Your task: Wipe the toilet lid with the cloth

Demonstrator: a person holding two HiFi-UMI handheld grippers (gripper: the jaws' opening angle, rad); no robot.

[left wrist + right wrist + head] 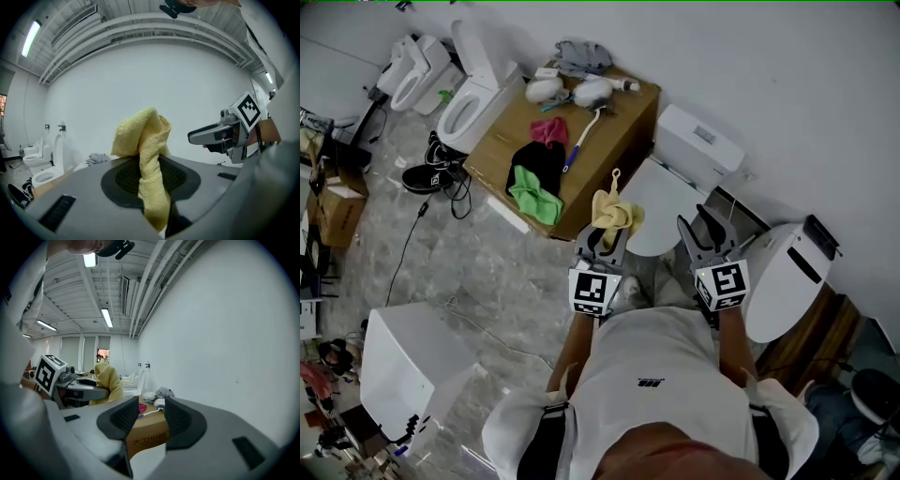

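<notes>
Person's torso (661, 375) fills the lower centre. Left gripper (602, 236) is clamped on the yellow cloth (616, 212), which bunches up above the jaws at the left edge of the closed toilet lid (661, 199), mid-frame. Can't tell if cloth and lid touch. Right gripper (701, 230) has jaws apart with nothing between them, at the lid's right side.

Chinese characters printed on box (146, 439), not clearly legible, small dark logo on shirt (650, 382), unreadable, square coded markers on left gripper (607, 232) and right gripper (696, 221)
</notes>
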